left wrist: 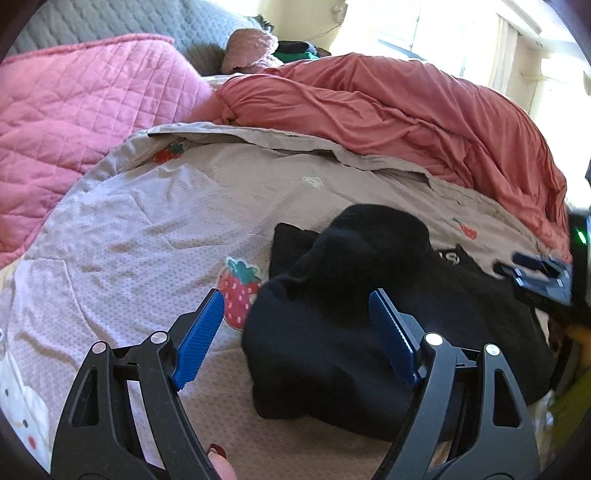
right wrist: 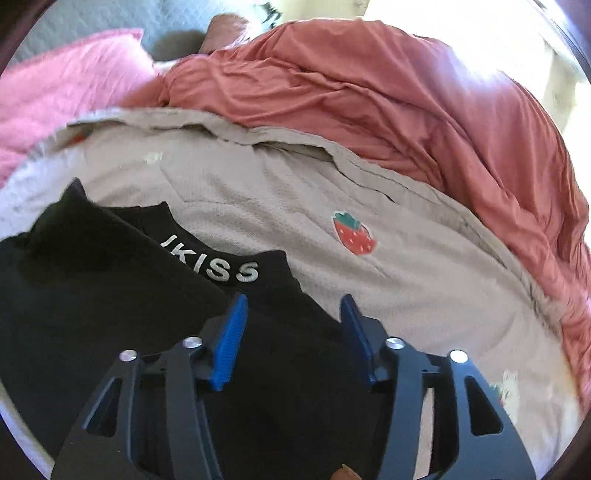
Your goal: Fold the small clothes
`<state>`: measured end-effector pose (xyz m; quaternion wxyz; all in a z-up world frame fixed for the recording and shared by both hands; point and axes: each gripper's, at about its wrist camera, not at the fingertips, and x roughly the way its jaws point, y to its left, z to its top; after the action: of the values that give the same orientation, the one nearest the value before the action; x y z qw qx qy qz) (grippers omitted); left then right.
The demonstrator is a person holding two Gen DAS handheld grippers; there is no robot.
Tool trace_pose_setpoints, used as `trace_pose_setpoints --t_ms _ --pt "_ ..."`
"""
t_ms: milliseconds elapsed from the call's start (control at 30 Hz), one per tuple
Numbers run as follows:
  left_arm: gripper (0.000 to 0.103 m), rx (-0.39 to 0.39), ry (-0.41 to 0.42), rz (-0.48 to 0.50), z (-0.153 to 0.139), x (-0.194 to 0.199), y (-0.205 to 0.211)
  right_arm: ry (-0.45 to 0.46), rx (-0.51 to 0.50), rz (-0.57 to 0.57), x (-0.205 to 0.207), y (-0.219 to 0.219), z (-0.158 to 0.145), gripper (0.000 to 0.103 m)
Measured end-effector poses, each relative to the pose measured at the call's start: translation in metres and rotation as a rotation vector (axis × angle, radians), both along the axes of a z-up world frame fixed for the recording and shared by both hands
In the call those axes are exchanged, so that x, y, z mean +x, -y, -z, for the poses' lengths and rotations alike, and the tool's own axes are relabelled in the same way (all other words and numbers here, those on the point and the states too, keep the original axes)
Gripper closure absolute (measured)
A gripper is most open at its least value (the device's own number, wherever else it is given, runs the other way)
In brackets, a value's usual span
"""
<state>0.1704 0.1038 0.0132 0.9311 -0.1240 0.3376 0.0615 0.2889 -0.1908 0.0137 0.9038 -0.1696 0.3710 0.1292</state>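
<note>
A small black garment (left wrist: 332, 325) lies bunched on the beige strawberry-print bed cover (left wrist: 147, 229). In the right wrist view the same garment (right wrist: 92, 302) shows a waistband with white letters "KISS" (right wrist: 221, 267). My left gripper (left wrist: 297, 306) is open and empty, hovering over the garment's left edge, its right finger (left wrist: 391, 332) above the black cloth. My right gripper (right wrist: 293, 310) is open and empty above the garment's right edge, just below the waistband. The right gripper also shows, blurred, at the right edge of the left wrist view (left wrist: 543, 280).
A coral duvet (left wrist: 424, 118) is heaped along the far side of the bed. A pink quilted blanket (left wrist: 74, 122) lies at the left. A grey quilted headboard (left wrist: 129, 22) and a pinkish pillow (left wrist: 251, 48) are behind. A bright window (left wrist: 443, 26) is at the back right.
</note>
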Motion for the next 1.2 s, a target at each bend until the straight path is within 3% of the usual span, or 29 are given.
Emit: trace_pose_setpoints --t_ms 200,267,300,333,433,500,667,833,867,933,1033,1100,1167,1200 --pt "0.03 -0.126 -0.027 -0.055 -0.003 0.034 -0.025 0.003 0.122 0.087 -0.031 0.053 -0.006 0.034" --pt "0.039 -0.161 -0.061 -0.046 -0.002 0.051 -0.022 -0.023 0.165 0.113 -0.034 0.065 -0.005 0.034" --pt "0.053 -0.163 -0.082 -0.044 -0.001 0.062 -0.019 -0.039 0.19 0.131 -0.035 0.072 -0.004 0.034" --pt "0.061 -0.165 -0.089 -0.044 0.001 0.069 -0.016 -0.051 0.216 0.145 -0.037 0.077 -0.004 0.034" --pt "0.061 -0.195 -0.088 -0.023 0.012 0.08 -0.012 -0.065 0.255 0.169 -0.043 0.088 -0.002 0.034" --pt "0.061 -0.181 -0.091 0.001 0.021 0.083 -0.008 -0.069 0.261 0.175 -0.045 0.091 -0.001 0.034" --pt "0.061 -0.06 -0.145 0.117 0.034 0.09 0.008 -0.091 0.267 0.198 -0.039 0.094 0.007 0.034" --pt "0.061 -0.062 -0.157 0.133 0.037 0.092 0.008 -0.125 0.278 0.211 -0.028 0.092 0.019 0.034" --pt "0.063 -0.062 -0.155 0.133 0.037 0.091 0.008 -0.127 0.282 0.214 -0.026 0.093 0.02 0.034" --pt "0.081 -0.042 -0.148 0.127 0.035 0.089 0.009 -0.154 0.304 0.213 -0.02 0.095 0.023 0.034" --pt "0.095 -0.006 -0.14 0.124 0.032 0.085 0.014 -0.187 0.329 0.224 -0.014 0.098 0.028 0.034" --pt "0.098 -0.003 -0.122 0.133 0.026 0.081 0.015 -0.199 0.351 0.237 -0.013 0.101 0.03 0.034" --pt "0.099 0.0 -0.105 0.137 0.02 0.078 0.016 -0.213 0.374 0.22 -0.013 0.103 0.031 0.044" --pt "0.099 0.01 -0.091 0.135 0.016 0.074 0.016 -0.215 0.372 0.213 -0.014 0.102 0.031 0.062"
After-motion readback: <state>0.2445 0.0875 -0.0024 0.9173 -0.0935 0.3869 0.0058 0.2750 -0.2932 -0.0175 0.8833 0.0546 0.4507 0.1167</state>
